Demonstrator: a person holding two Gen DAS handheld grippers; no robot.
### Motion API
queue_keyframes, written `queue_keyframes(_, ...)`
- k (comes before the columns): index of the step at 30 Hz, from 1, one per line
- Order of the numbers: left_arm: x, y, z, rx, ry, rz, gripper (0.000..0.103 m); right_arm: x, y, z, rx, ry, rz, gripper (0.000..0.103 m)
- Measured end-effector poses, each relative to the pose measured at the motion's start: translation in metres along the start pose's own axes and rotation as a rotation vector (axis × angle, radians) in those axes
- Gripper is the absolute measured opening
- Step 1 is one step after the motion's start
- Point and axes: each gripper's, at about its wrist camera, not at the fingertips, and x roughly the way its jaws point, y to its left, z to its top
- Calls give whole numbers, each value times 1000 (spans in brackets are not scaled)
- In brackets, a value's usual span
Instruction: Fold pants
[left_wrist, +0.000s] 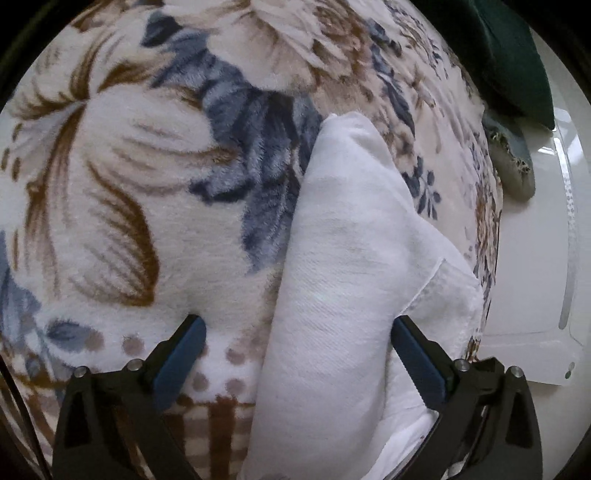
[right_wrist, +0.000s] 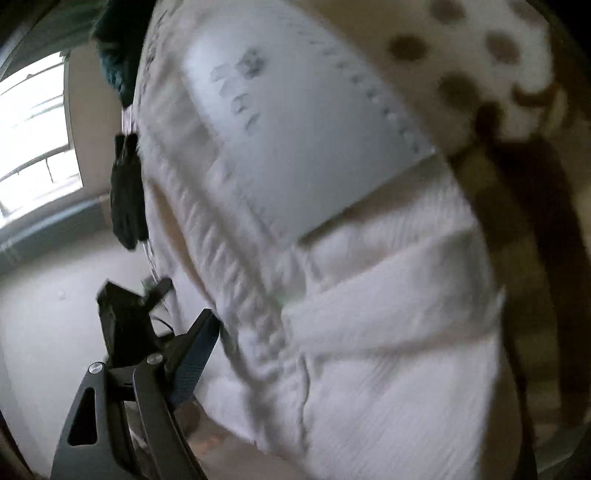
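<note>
Lying on a floral fleece blanket (left_wrist: 122, 192), the white pants (left_wrist: 343, 280) sit as a narrow, already-doubled bundle running away from the left wrist camera, one rounded end far up the blanket, the near end under the left gripper (left_wrist: 299, 332). Its jaws stand wide apart, straddling the bundle; the left pad hangs over bare blanket, the right pad just beside a seamed lower layer, neither pressing cloth, so nothing is held. Fabric looks like light woven cotton: soft, limp, no stiffness, will sag and unroll if lifted from one point, not slippery, not fragile. Best hold, I'd judge, is the stacked edges at the near end, pinching all layers together. Dark green cloth (left_wrist: 517, 62) lies at the far right beside a white surface (left_wrist: 532, 302). Right wrist view is blurred: the pants (right_wrist: 369, 295) fill it, a pale sewn label (right_wrist: 295, 129) showing; the right gripper (right_wrist: 207, 332) shows one jaw only, beside the cloth edge, apparently spread and empty.
</note>
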Motion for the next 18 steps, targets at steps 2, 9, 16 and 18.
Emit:
queue_keyframes(2,1,-2,1,-3,-4,-6,102,3,7,1,5,-21,-1,83)
queue_keyframes(9,-19,-39,-14,103,-64,-48,32,-11,44,-20,-45,-92,-63,34)
queue_keyframes(16,-100,-75,-17,118,-163,-119,29,-44,135,-33,-174,-128,-76,31)
queue_keyframes(18,-131,-79,-9,121,-203,-133,29,-52,162,-33,-203,-130,-53,31)
